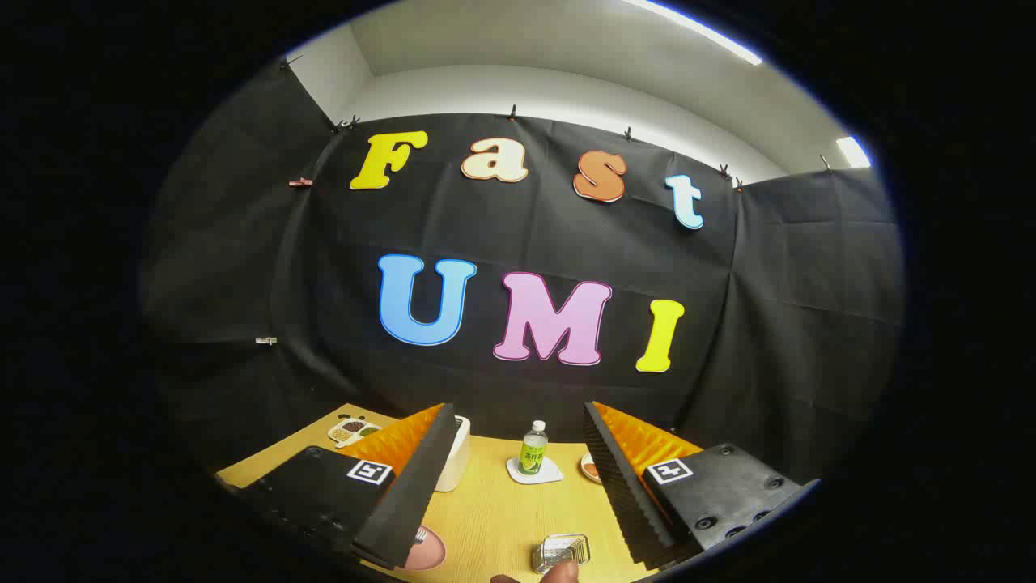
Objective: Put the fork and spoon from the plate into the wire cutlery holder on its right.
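Note:
My gripper is open, held high above the wooden table, and nothing is between its fingers. Below the left finger lies a pink plate, partly hidden by that finger. The tines of a fork peek out on the plate beside the finger. To the plate's right stands the wire cutlery holder, between the two fingers and low in the view. A person's fingertip touches the holder's near edge.
A small green-labelled bottle stands on a white coaster further back on the table. A white container sits behind the left finger. A divided snack dish lies at the far left, and an orange saucer by the right finger.

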Tool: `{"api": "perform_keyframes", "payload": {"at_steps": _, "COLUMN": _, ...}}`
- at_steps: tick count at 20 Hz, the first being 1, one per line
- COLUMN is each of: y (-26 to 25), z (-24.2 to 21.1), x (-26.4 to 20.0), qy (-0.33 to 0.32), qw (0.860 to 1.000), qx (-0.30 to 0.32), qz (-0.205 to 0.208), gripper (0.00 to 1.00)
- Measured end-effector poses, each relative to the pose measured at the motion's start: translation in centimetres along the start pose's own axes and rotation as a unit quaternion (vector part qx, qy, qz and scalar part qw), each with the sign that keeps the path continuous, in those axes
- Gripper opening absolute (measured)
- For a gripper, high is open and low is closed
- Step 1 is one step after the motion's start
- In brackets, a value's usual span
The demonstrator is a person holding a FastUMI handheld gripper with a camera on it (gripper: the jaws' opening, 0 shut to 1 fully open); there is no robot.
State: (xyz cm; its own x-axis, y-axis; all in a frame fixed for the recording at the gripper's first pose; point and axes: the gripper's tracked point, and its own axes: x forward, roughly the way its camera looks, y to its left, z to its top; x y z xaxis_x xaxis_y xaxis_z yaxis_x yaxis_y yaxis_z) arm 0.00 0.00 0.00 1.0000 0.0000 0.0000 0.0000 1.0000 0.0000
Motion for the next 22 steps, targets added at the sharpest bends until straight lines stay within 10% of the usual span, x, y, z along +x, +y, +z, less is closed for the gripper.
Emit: {"api": "perform_keyframes", "payload": {"at_steps": 22, "y": 3.7, "z": -4.0, "x": 0.5, "qy": 0.053, "qw": 0.997, "qx": 0.003, "qz": 0.059, "gripper": 0.98}}
